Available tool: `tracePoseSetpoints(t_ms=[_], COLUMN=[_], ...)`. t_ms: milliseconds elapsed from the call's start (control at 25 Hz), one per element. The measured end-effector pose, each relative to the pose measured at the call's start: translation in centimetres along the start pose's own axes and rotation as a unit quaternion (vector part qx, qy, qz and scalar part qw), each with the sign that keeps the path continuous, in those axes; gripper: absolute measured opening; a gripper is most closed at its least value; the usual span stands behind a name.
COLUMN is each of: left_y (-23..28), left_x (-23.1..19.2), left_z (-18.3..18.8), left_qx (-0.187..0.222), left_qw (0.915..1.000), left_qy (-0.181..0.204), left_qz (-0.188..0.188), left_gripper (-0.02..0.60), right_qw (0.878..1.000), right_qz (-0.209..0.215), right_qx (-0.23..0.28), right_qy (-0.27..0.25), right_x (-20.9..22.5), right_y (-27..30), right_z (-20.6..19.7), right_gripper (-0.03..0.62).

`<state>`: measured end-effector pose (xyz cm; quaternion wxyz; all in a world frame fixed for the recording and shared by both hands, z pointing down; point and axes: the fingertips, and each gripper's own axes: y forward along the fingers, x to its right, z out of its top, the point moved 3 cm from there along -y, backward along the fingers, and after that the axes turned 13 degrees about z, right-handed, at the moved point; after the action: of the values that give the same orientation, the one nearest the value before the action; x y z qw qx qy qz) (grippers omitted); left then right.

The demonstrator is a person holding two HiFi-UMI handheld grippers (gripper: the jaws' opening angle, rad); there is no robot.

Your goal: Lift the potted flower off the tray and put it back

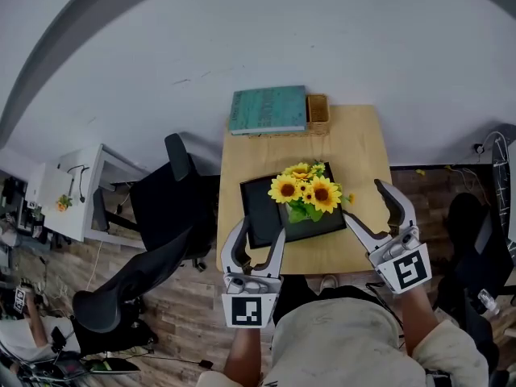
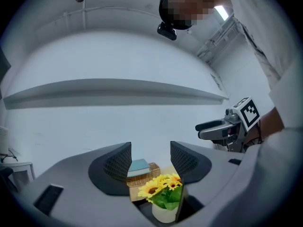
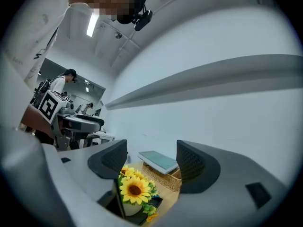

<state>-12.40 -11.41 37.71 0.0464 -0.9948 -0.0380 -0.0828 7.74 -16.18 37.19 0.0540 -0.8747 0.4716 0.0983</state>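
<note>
A potted sunflower bunch [image 1: 306, 190] in a white pot [image 2: 164, 213] stands on a black tray [image 1: 260, 208] on a small wooden table [image 1: 355, 147]. My left gripper [image 1: 257, 242] hangs open over the table's near edge, left of the flowers and apart from them. To the right of the tray my right gripper [image 1: 372, 201] is open too, with nothing between its fingers. The flowers [image 2: 161, 186] show low between the left jaws, and again low between the right jaws as sunflowers [image 3: 135, 189]. The other gripper [image 2: 227, 126] appears at the right of the left gripper view.
A teal book [image 1: 268, 109] lies on a wicker basket [image 1: 318, 113] at the table's far edge. Black office chairs [image 1: 161, 216] stand left of the table, another chair [image 1: 472, 240] at the right. A white wall is behind. A person [image 3: 61, 86] stands far off.
</note>
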Motion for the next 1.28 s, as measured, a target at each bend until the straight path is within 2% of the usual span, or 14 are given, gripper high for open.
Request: tracePoseSetpoints(t_ms=[240,480,560,640,720,800,960,1080,1280], left_y=[0.2,0.1,0.2,0.3,0.4,0.5,0.5,0.5,0.5], left_x=[0.1,0.4,0.4,0.6,0.7,0.7,0.9,1.0,1.0], left_z=[0.3,-0.4,-0.4,-0.4,-0.4,-0.4,-1.4,-1.8,-1.4], left_qx=[0.006,-0.007,-0.006,-0.009,-0.009,-0.008,-0.029,-0.038,-0.033], left_qw=[1.0000,1.0000,1.0000,0.9999,1.0000,1.0000,0.9995,0.9992,0.9994], left_qy=[0.005,-0.003,0.000,0.003,-0.001,0.000,0.006,-0.001,-0.002], left_qz=[-0.002,-0.003,-0.004,-0.004,-0.004,0.000,0.012,0.015,0.013], left_gripper=[0.264,0.264,0.246,0.197,0.161,0.123,0.026,0.011,0.009], right_qw=[1.000,1.000,1.000,1.000,1.000,0.999,0.999,0.999,0.999], right_qz=[-0.002,-0.004,-0.004,-0.002,-0.001,-0.004,-0.010,-0.002,-0.001], right_qx=[0.000,-0.005,-0.007,-0.007,-0.013,-0.031,-0.040,-0.037,-0.041], right_qy=[-0.003,-0.002,0.002,0.002,-0.004,-0.012,-0.004,0.009,0.011], right_x=[0.2,0.3,0.2,0.1,0.0,0.1,0.1,-0.2,-0.3], right_y=[-0.1,-0.1,-0.1,0.0,0.1,0.2,0.2,0.1,0.2], right_z=[0.1,-0.2,-0.2,-0.3,-0.4,-1.0,-1.8,-1.9,-2.0], right_gripper=[0.342,0.341,0.340,0.330,0.292,0.223,0.133,0.037,0.015])
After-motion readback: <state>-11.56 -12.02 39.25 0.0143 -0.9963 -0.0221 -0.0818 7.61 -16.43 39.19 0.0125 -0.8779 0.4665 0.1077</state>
